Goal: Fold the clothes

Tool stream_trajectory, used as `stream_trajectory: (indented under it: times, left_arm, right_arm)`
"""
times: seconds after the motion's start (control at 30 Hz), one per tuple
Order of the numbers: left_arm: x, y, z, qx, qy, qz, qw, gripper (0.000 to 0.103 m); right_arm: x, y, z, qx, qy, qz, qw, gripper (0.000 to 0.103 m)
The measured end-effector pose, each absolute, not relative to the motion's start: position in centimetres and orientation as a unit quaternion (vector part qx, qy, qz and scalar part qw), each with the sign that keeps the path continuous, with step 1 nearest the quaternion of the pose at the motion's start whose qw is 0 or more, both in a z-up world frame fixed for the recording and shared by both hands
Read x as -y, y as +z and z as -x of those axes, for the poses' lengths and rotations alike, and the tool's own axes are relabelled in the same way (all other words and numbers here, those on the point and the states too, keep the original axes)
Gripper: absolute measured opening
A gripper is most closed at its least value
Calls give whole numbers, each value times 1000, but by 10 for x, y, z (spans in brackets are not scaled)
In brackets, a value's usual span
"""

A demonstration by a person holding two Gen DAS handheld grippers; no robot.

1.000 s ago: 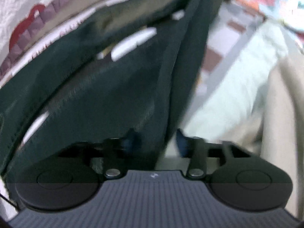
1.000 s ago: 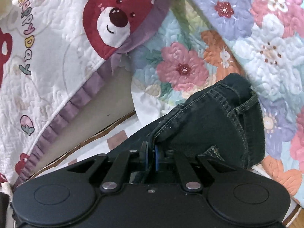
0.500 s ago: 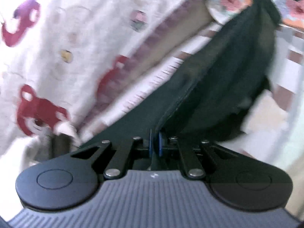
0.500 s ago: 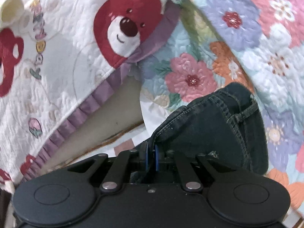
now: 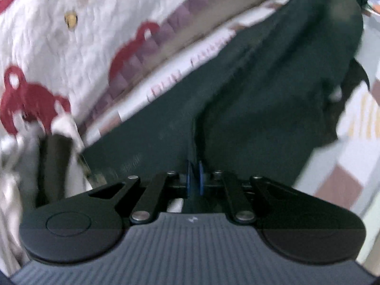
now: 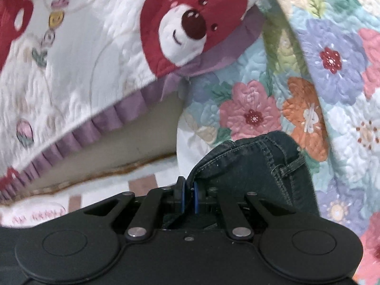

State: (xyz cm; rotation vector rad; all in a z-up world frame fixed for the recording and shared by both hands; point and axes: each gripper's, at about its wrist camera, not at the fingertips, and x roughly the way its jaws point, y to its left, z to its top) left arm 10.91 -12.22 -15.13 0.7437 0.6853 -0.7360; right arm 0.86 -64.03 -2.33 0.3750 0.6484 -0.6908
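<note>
jeans (image 6: 256, 173) pinched in left tool (image 5: 194, 178) and right tool (image 6: 189, 198); sheet lettering blurred, unreadable

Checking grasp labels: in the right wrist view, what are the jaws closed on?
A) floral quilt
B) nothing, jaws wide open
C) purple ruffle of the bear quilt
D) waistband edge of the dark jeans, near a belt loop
D: the right gripper has its blue pads pinched on the stitched waistband edge of the dark jeans, with a belt loop just to the right; both quilts lie behind, untouched.
</note>
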Motion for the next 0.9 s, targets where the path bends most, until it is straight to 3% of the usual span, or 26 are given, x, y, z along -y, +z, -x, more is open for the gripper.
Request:
stream_trajectory:
  times: [0.07,0.13,0.17,0.23,0.3,0.43,0.5,0.7,0.83,0.87,0.9]
  left_arm:
    - [110,-160,-106,-346,-340,-322,813,9]
    - [101,-164,-106,-370,-334,-296,815,19]
    - [97,-164,-106,-382,-334,-283,814,30]
    - [89,-156,-104,-386,-340,-259,818,36]
    - [80,-146,-101,-389,-354,-222,821,49]
    - [71,-142,-96,-399,-372,-177,819,62]
    - [76,-150,-95,-398,-356,-206,820,68]
    - [94,-173,-75,-352,-362,-329,798,68]
    - [94,-175,-85,-361,-345,-325,803,68]
    - [91,-173,-92,-375,-344,-301,807,60]
    - [88,-171,-99,-386,-340,-283,810,27]
  right_arm:
    - [640,-24,-10,-317,-329,-175,872,9]
    - [638,-25,-9,-311,-333,-182,871,9]
    - [637,-26,-8,-308,-334,-184,872,9]
    - [634,-27,-7,-301,-338,-188,872,9]
    - [632,-29,-4,-297,-342,-189,871,9]
    - [629,-37,2,-296,-352,-194,866,9]
    - [628,-40,3,-297,-356,-194,864,9]
    - [628,-43,5,-293,-354,-197,866,9]
    - [632,-40,8,-296,-345,-207,866,9]
    - [633,-39,9,-297,-344,-207,866,9]
    - [634,-40,9,-298,-344,-208,866,9]
